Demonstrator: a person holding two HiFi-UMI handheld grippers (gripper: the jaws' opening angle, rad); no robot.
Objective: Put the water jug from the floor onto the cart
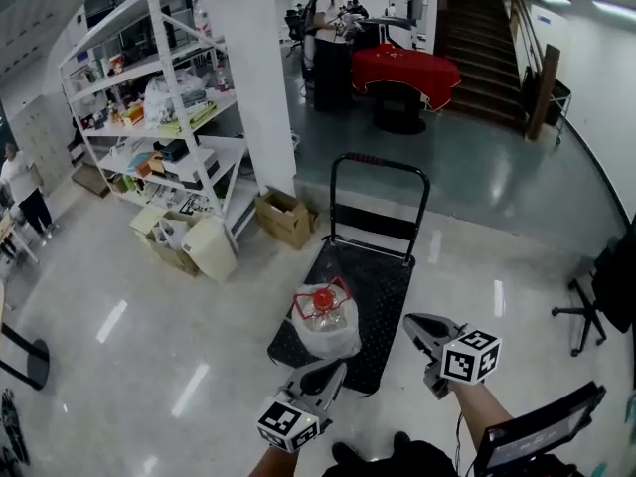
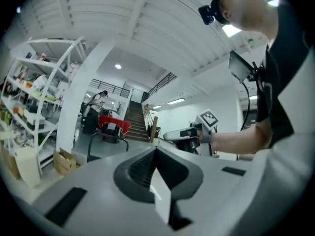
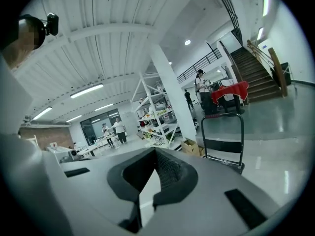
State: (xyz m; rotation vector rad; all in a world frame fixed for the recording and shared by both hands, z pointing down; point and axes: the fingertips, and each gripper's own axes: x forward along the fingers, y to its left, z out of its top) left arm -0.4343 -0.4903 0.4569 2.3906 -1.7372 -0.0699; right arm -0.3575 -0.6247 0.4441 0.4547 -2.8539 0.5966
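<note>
The water jug (image 1: 324,318), clear with a red cap and red handle, stands upright on the near end of the black cart (image 1: 388,284); the cart's push handle (image 1: 381,163) rises at the far end. My left gripper (image 1: 334,368) is just in front of the jug, apart from it, with its jaws shut and nothing in them. My right gripper (image 1: 411,322) hovers over the cart's near right corner, also shut and empty. In the left gripper view the left gripper (image 2: 156,150) has its pads together, and the right gripper (image 2: 181,136) shows beyond. The right gripper (image 3: 156,152) faces the cart (image 3: 224,144).
A white pillar (image 1: 260,78) and a loaded shelf unit (image 1: 159,117) stand left of the cart, with cardboard boxes (image 1: 283,217) on the floor. A red-covered table (image 1: 405,71), a standing person (image 1: 331,38) and stairs (image 1: 482,38) are behind. An office chair (image 1: 596,296) is at right.
</note>
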